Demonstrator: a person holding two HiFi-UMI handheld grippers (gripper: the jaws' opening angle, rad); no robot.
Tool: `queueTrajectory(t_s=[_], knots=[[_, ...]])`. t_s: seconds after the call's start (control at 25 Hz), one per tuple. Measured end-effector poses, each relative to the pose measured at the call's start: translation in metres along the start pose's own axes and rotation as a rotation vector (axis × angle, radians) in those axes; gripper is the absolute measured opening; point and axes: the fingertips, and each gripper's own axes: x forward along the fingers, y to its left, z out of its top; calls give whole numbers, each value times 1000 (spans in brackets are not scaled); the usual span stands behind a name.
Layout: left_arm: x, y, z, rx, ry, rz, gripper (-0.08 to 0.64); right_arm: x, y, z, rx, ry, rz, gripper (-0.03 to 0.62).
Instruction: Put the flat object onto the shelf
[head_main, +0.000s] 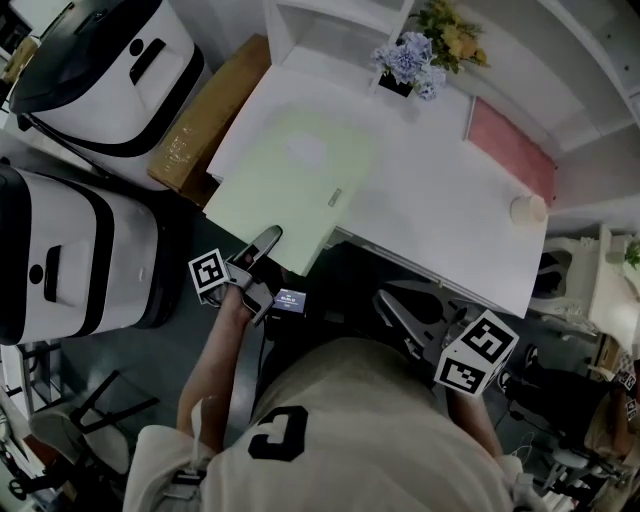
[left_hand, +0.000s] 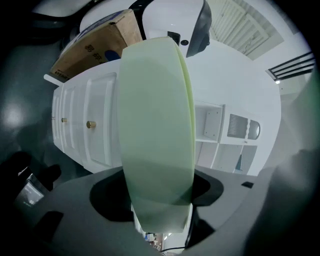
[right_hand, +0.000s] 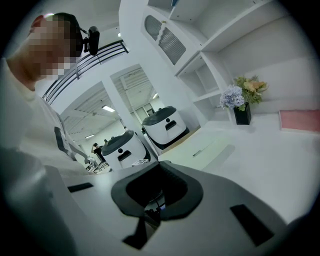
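Hazards, listed by size of the thing concerned. Surface (head_main: 440, 190), white, carries the flat object (head_main: 290, 180), a pale green limp sheet or pouch lying on its near left part and overhanging the near edge. Raised by one corner only, the sheet will likely sag and drag, and its far end could sweep toward the flower pot (head_main: 405, 65) standing at the back. Shelf (head_main: 335, 30), white, has open compartments behind the surface; a drooping sheet may catch on a compartment lip and fold rather than slide in. Cardboard box (head_main: 205, 120) sits just beside the left edge of the surface, and a slip from the grip would probably drop the sheet onto it or onto the floor. Pink mat (head_main: 510, 145) and small cream cup (head_main: 528, 210) lie at the far right, well apart from the green sheet, so the risk there is low. Left tool (head_main: 262, 250) has its jaws partway closed, pinching the near corner of the flat object. The left gripper view shows the sheet running up from between the jaws, slightly bowed; the hold sits close to the rim, so a twist could work it loose. Right tool (head_main: 420, 310) is held off the near edge of the surface, jaws apart, nothing between them, touching nothing. It is judged free to support the sheet's loose end.
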Motion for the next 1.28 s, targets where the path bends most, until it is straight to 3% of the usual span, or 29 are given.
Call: queueTrajectory(t_s=[0.6, 0.84, 1.04, 1.28], knots=[[-39, -30, 3, -42, -65, -121, 291, 22, 22, -19, 8, 12, -9, 20], [-41, -47, 10, 1, -48, -101, 291, 11, 20, -14, 42, -31, -33, 20], [-33, -62, 6, 41, -39, -128, 291, -3, 16, -13, 53, -74, -46, 20], [-27, -71, -11, 46, -60, -149, 291, -20, 16, -16, 8, -71, -33, 20]])
